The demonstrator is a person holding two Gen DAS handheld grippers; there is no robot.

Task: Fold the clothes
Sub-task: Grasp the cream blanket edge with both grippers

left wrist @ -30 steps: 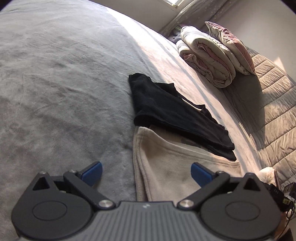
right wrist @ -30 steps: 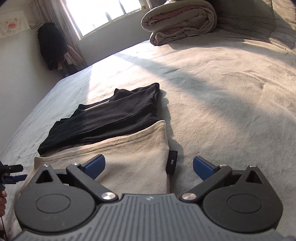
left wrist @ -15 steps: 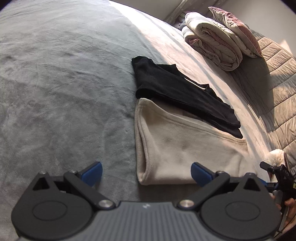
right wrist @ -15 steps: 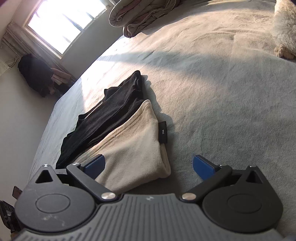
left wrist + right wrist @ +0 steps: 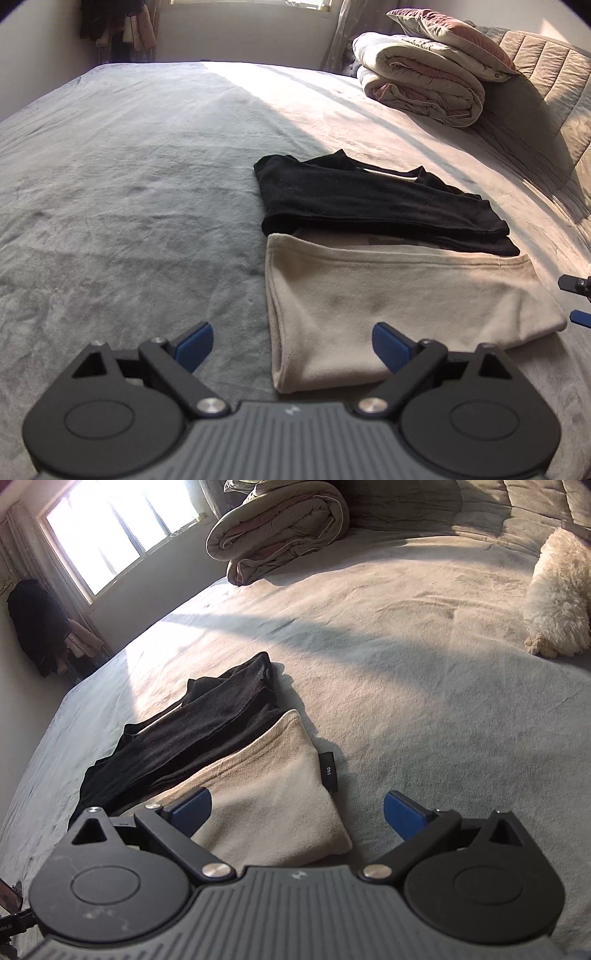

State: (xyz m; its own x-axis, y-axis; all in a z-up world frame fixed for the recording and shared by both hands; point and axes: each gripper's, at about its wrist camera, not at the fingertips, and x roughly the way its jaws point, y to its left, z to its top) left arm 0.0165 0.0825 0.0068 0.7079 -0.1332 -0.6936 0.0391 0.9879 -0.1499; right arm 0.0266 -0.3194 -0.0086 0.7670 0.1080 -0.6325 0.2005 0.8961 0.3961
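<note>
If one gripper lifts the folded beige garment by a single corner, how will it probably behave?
The beige garment looks like soft fleece lying limp on the bed, so it would probably droop and unfold. It looks light for its size. The black garment overlaps its far edge and may get dragged along.

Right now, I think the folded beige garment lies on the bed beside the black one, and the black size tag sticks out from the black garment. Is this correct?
Not quite. The size tag sticks out from the beige garment, at its edge, not from the black garment. The right wrist view shows this. The rest holds: both garments lie folded side by side on the bed.
</note>
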